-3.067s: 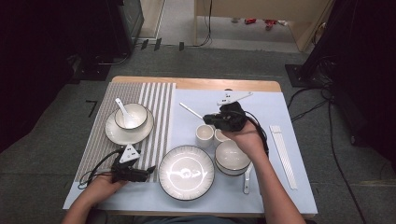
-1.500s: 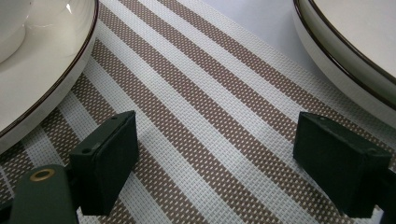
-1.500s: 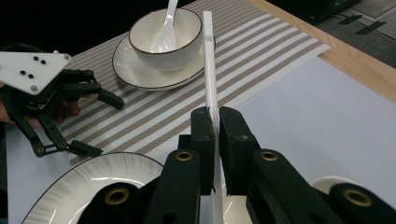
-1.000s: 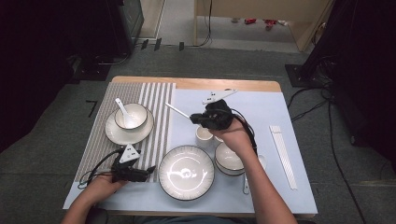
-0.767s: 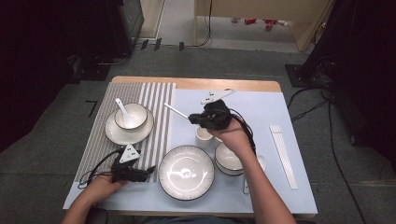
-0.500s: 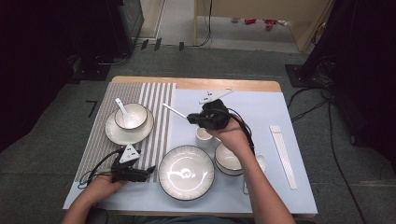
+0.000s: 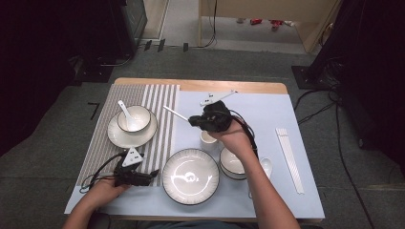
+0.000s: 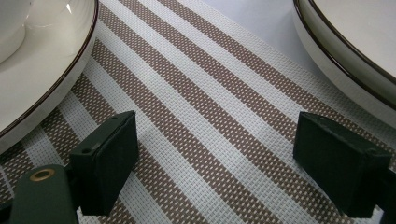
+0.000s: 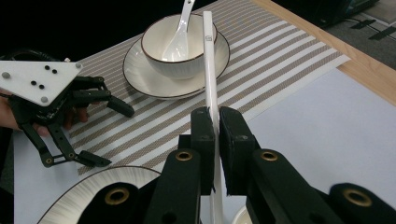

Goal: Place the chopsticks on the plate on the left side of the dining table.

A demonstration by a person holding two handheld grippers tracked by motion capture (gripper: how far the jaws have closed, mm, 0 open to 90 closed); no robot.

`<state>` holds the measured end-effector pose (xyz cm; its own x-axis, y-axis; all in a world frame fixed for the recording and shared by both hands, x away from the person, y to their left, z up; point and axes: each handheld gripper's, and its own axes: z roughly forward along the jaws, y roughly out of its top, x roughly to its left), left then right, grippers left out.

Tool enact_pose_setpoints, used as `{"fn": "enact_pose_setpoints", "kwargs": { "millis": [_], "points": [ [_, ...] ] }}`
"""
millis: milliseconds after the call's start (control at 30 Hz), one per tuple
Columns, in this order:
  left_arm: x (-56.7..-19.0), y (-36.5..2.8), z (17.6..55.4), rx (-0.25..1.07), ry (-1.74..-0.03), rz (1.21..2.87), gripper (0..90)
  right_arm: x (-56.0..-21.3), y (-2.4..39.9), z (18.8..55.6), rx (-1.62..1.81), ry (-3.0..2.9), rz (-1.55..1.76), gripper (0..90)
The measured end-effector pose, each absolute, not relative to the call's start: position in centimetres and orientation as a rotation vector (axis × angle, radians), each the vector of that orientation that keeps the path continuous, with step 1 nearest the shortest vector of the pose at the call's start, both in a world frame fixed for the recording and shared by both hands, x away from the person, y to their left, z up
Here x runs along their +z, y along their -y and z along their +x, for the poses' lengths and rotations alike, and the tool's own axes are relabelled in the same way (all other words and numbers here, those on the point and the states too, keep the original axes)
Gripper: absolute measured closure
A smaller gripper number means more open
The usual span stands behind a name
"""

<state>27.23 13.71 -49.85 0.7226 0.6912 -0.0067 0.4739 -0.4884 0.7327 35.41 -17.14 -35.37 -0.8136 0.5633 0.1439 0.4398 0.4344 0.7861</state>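
The chopstick [image 9: 208,70] is showing as a long, slim white stick, straight and glossy, with a squared far end. The right gripper [image 9: 215,122] is pinching it: its 2 black fingers [image 9: 201,140] are standing almost together, pressing on the stick from both sides. The stick is passing between them, running down behind them toward the camera and reaching well beyond the fingertips, its far end hanging over the bowl [image 9: 179,51] that is holding a white spoon [image 9: 180,32] and sitting on a saucer [image 9: 140,72]. In the high view the right gripper [image 7: 197,120] is hovering above the desk [image 7: 267,109], the chopstick [image 7: 175,113] sticking out past it.

The left gripper [image 8: 215,158] is resting on the striped mat [image 8: 205,107], its fingers [image 8: 105,163] spreading wide apart with nothing between them.
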Motion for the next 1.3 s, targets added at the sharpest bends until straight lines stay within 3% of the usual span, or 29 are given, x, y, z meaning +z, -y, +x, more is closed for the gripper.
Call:
{"fn": "enact_pose_setpoints", "kwargs": {
  "millis": [1300],
  "points": [
    [-49.9,-13.7,27.2,0.374,-0.878,2.179,14.5,-35.8,14.2,35.9,1.349,-2.586,0.831,85.3]
  ]
}}
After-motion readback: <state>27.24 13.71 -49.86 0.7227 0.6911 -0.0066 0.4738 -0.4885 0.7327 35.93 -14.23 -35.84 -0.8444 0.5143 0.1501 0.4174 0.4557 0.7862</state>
